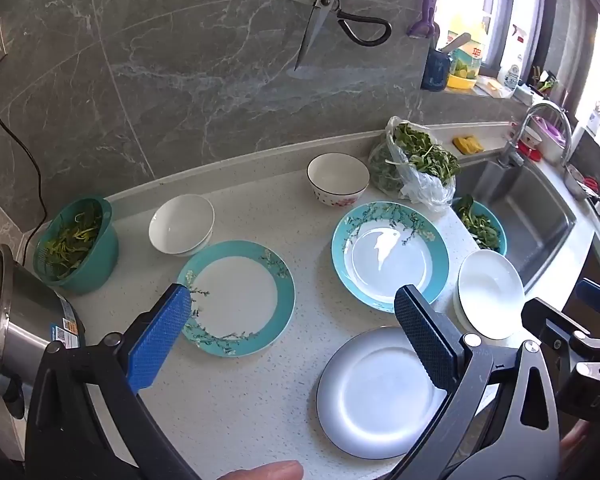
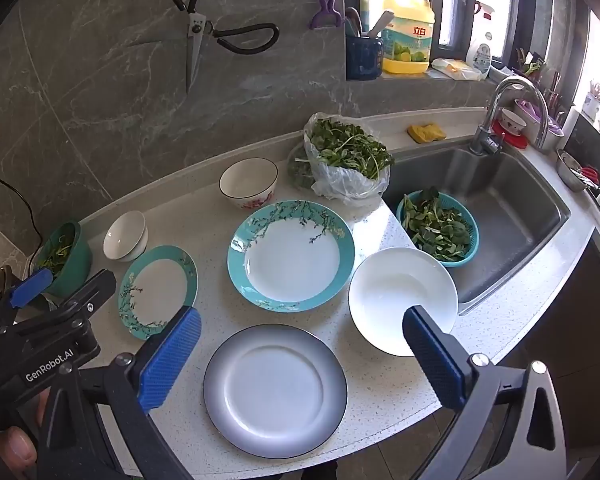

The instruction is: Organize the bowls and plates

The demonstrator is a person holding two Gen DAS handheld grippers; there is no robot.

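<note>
On the speckled counter lie a small teal-rimmed plate, a larger teal floral plate, a grey-rimmed plate at the front, and a plain white deep plate by the sink. A white bowl and a flower-patterned bowl stand behind. My left gripper is open, above the plates. My right gripper is open, above the grey-rimmed plate.
A green colander of greens and a steel cooker stand at the left. A bag of greens sits at the back. The sink holds a teal basket of leaves. Scissors hang on the wall.
</note>
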